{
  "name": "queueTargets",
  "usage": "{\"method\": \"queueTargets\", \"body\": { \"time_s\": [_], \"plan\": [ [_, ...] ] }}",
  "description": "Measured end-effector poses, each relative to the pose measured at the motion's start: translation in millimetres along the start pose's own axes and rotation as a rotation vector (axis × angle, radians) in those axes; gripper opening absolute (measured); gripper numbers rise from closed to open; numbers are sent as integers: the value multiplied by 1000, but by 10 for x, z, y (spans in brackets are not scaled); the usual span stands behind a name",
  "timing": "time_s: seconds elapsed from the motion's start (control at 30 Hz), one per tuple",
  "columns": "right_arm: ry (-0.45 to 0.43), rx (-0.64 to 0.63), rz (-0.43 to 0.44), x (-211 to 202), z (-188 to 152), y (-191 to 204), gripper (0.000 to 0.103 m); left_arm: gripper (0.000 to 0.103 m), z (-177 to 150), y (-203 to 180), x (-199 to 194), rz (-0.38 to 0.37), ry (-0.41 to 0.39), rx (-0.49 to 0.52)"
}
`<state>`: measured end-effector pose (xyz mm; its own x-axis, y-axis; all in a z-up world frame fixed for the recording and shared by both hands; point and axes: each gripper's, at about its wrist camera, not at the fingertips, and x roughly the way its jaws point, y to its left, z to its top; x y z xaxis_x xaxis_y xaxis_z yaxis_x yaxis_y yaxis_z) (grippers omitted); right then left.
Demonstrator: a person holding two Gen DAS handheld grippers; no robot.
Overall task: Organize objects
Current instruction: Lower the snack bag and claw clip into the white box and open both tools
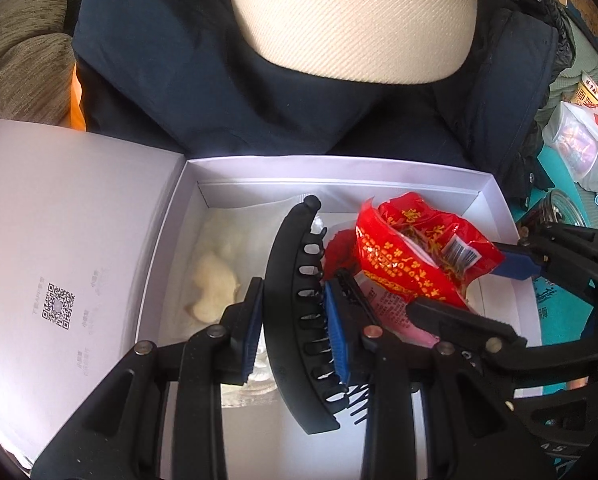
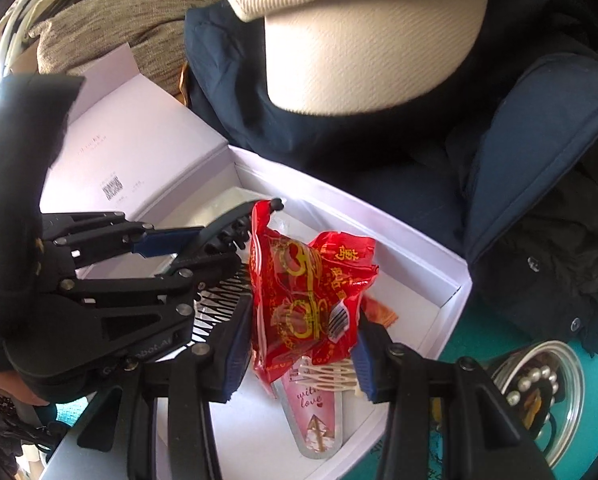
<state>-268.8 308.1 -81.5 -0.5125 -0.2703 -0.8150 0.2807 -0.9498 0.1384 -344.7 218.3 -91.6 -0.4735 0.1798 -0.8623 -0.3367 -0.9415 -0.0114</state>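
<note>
Left gripper clamps the black hair clip, held over the white box, likely for dropping in. Right gripper pinches the red packet above the same box, beside a pink card.

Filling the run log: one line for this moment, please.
left tool: shut on black hair clip | right tool: shut on red packet | both over open white box
</note>
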Motion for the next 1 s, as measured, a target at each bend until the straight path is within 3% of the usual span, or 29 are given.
{"method": "queueTargets", "body": {
  "time_s": [0.53, 1.0],
  "plan": [
    [34, -39, -32, 46, -81, 131, 50, 28, -185, 103, -43, -16, 22, -23],
    [46, 18, -39, 6, -2, 167, 57, 28, -202, 195, -88, -14, -6, -49]
  ]
}}
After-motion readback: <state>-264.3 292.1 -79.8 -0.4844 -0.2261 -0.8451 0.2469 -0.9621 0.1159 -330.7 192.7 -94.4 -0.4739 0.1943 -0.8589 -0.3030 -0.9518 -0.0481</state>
